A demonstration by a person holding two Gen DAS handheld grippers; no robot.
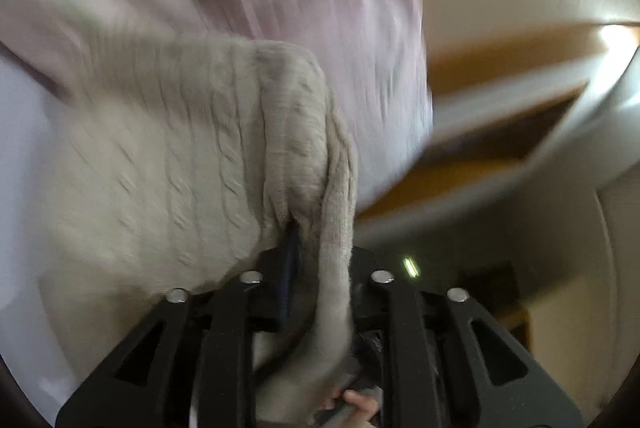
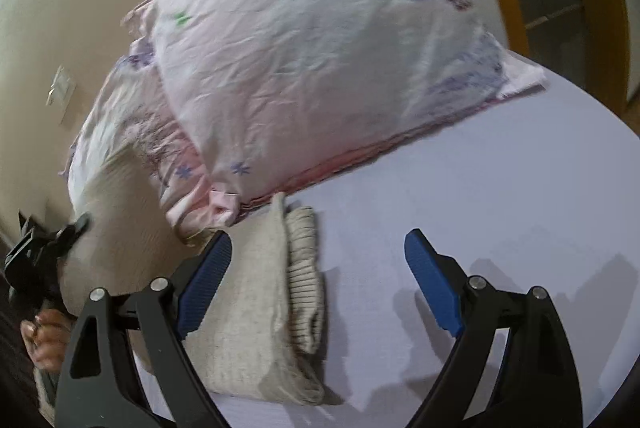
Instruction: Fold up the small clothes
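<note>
The left gripper (image 1: 294, 248) is closed on the beige sweater (image 1: 192, 164), apparently at an edge. The right gripper (image 2: 318, 264) is wide open, the sweater lying under its left finger (image 2: 206, 280) on the bed (image 2: 500, 196).

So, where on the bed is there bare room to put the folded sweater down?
The bare sheet is free to the right of the sweater, below the floral pillow, under the open right gripper. The left side is crowded: sweater fabric is clamped in the left gripper and bunched against the pillows.
</note>
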